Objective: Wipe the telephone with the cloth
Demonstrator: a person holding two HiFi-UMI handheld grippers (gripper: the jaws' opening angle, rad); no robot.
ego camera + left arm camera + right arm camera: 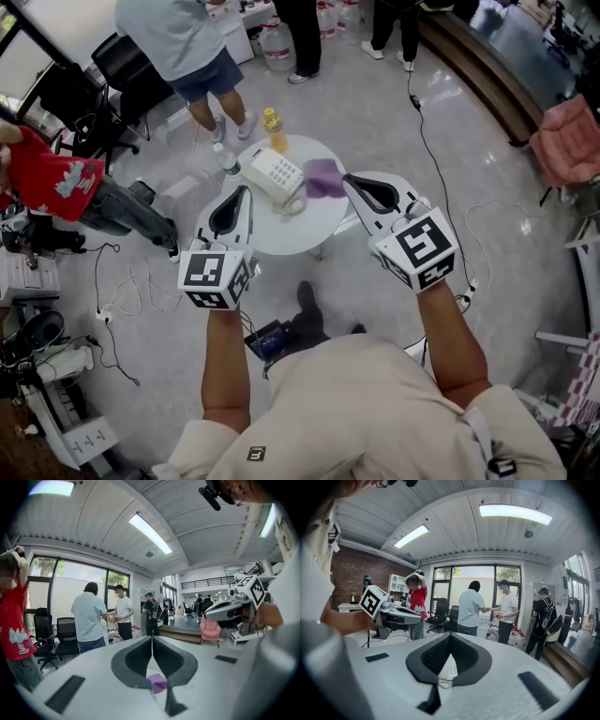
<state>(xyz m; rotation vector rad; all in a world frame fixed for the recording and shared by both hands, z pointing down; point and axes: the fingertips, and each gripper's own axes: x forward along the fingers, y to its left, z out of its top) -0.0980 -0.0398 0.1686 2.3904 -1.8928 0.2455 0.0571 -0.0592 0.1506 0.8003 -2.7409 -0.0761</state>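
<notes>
Left hand-held gripper (241, 195) jaws together, empty, right hand-held gripper (351, 181) likewise, forearms extended forward

In the left gripper view, the left tool's (152, 640) body hid the telephone, and only a small scrap of the purple cloth (158, 683) showed below its closed jaws. In the right gripper view, the right tool (451, 638) covered all of the telephone (449, 665) but a sliver of keypad and coiled cord. In the head view, the top edge cut off the bystander (178, 42) at the chest.

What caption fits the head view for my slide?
Left gripper and right gripper, both shut, poised by the table with phone and cloth.
</notes>
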